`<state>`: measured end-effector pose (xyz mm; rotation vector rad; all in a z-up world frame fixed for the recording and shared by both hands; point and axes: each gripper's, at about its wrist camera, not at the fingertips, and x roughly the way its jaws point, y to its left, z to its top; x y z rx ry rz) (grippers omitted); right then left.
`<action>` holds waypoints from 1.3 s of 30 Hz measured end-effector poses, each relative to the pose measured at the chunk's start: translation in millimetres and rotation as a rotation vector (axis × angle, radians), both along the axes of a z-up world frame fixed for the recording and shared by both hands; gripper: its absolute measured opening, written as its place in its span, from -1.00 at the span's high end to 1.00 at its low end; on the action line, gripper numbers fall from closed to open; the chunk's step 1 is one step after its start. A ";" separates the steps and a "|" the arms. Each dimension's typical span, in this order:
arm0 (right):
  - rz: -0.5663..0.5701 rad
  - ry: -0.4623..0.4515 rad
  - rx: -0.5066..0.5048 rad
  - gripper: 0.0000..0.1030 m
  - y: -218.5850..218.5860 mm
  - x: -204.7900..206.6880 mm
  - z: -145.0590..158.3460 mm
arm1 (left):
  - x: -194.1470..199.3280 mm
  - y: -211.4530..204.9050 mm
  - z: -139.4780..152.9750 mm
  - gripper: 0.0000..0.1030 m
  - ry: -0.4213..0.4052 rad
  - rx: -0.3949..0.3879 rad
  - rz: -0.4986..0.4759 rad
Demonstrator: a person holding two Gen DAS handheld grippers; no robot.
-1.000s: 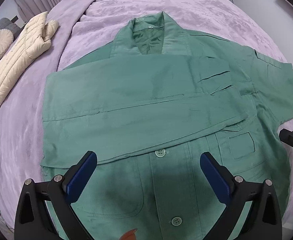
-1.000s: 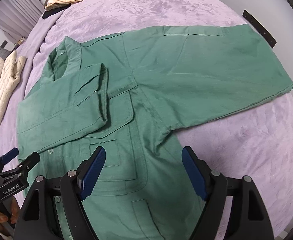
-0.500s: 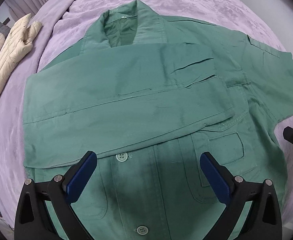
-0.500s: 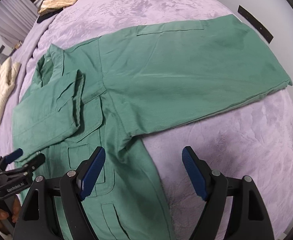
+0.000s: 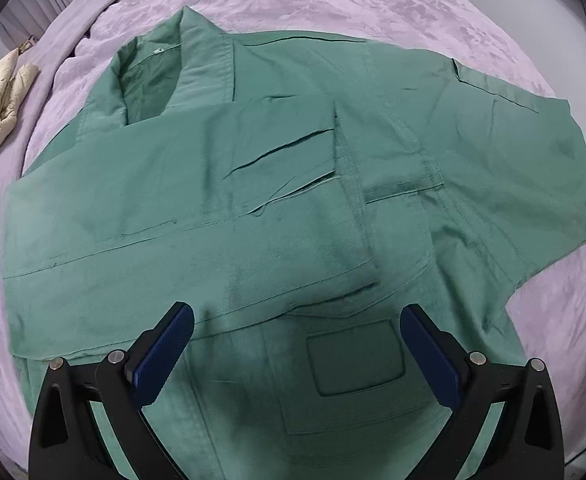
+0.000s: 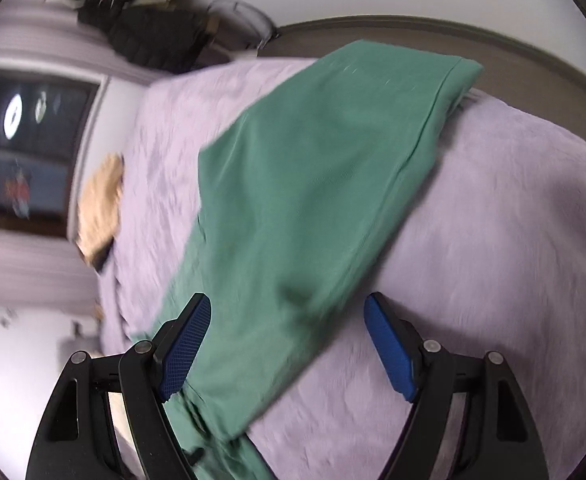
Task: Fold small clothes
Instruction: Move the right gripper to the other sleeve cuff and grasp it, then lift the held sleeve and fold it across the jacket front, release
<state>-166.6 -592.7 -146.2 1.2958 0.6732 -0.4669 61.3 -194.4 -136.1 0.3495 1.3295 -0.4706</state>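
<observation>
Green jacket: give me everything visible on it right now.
The green jacket lies front-up on the purple bedspread, in a matte woven fabric. Its collar stands open at the far end. One sleeve is folded flat across the chest, with creases near the cuff. The other sleeve stretches out sideways, its cuff reaching the bed's edge. A chest pocket shows below the folded sleeve. Both tongs hover open above it, gripping nothing.

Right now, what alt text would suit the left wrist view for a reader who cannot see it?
A green jacket lies flat, front up, on a lilac bedspread, with one sleeve folded across its chest. The left tool hangs above the jacket's chest pocket, open and holding nothing. A cream quilted garment lies at the far left.
</observation>
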 end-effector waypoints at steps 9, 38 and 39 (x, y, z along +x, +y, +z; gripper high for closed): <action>-0.138 -0.186 0.113 -0.59 -47.9 8.0 -17.8 | -3.0 -38.2 -1.9 -1.00 0.007 -0.015 0.007; 0.692 -0.382 -0.204 0.88 142.9 191.3 129.8 | 3.0 8.2 8.1 -1.00 -0.067 -0.031 0.086; 0.749 -0.349 -0.223 0.88 168.9 204.7 125.1 | 8.0 22.7 9.3 -1.00 -0.083 -0.022 0.103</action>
